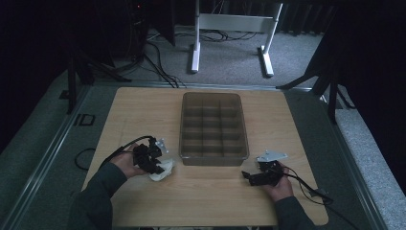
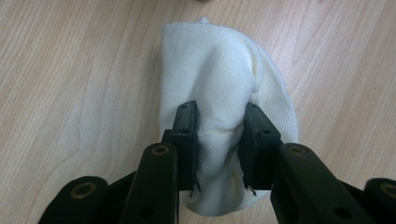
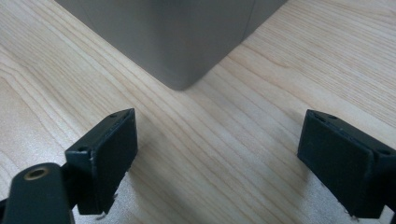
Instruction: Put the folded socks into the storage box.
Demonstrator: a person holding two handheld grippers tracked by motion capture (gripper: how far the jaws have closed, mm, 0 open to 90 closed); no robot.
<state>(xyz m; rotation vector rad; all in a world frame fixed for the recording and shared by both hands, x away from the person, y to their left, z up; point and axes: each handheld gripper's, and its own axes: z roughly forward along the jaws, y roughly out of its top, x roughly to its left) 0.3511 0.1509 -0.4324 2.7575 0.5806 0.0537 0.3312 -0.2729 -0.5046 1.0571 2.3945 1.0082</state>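
Divided tray (image 1: 213, 155) blocks mid-table; bare wood either side, prob. passable.

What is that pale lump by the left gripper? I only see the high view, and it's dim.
Observer: A white knitted cloth, bunched up on the table. The left gripper view shows the left gripper shut on a fold of it.
Operator: And the right gripper, is it holding something too?
Observer: No. In the right gripper view the right gripper is open, with bare wood between its jaws.
Operator: Where is it aimed?
Observer: At a near corner of the grey divided tray, which stands just ahead of it, untouched.
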